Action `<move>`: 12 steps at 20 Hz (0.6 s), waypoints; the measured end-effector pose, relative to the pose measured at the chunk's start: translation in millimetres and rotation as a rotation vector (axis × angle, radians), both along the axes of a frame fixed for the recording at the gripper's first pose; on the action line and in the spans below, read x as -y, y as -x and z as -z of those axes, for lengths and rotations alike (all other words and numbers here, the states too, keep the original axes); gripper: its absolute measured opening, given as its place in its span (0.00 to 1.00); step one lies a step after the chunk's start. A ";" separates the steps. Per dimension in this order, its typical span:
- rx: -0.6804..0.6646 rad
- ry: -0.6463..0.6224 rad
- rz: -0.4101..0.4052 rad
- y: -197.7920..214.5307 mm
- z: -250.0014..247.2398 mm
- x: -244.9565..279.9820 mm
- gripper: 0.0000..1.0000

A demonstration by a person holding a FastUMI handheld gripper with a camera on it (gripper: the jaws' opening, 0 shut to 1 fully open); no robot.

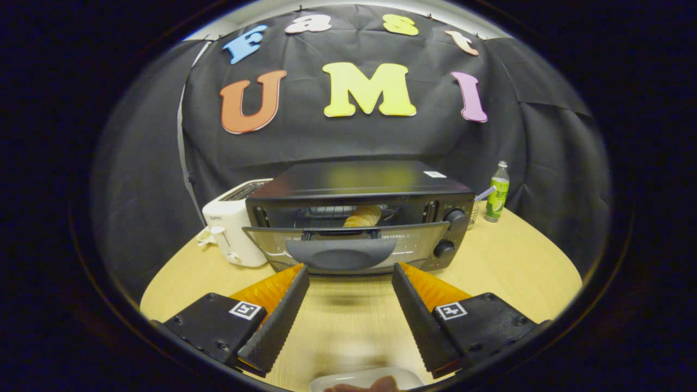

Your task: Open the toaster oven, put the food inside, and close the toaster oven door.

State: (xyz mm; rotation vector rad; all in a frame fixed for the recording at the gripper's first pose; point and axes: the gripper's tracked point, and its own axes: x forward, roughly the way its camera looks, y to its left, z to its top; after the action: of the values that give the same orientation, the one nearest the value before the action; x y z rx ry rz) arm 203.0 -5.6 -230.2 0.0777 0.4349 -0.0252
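Black toaster oven (359, 218) stands on the pale wooden worktop (506, 256), its glass door (343, 247) partly lowered, just ahead of the tool (349, 272), whose fingers are spread wide and hold nothing. Food (364, 216), a pale roll, lies on the rack inside. White toaster (233, 228) stands beside the oven; a green bottle (497, 193) stands on the other side.

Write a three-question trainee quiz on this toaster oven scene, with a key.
1. True or false: the toaster oven door is fully shut.
2. Where is the food? A) on the table B) inside the oven C) between the jaws
3. Fill in: left of the oven stands a white ____.

Key: 1 false, it hangs partly open. 2 B. 3 toaster. The gripper is open, holding nothing, jaws just short of the door.
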 end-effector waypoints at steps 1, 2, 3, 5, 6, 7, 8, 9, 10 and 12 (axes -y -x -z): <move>0.022 0.002 0.007 3.0 -10.9 2.9 1.00; 0.042 0.006 0.010 8.6 -22.8 4.4 1.00; 0.040 0.014 0.002 17.0 -33.8 4.4 1.00; 0.067 0.021 -0.005 37.3 -64.9 6.6 1.00; 0.092 0.031 0.000 45.5 -82.1 11.7 1.00; 0.121 0.042 0.002 57.6 -100.7 13.9 1.00; 0.153 0.048 0.001 71.9 -118.4 14.1 1.00; 0.183 0.047 -0.002 88.8 -136.2 12.3 1.00; 0.210 0.035 -0.010 106.1 -151.0 10.2 1.00; 0.260 0.031 -0.008 135.4 -177.9 13.0 1.00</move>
State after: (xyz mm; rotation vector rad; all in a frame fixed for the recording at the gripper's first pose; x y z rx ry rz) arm 67.6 -18.6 -52.3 0.0479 0.1745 -0.0139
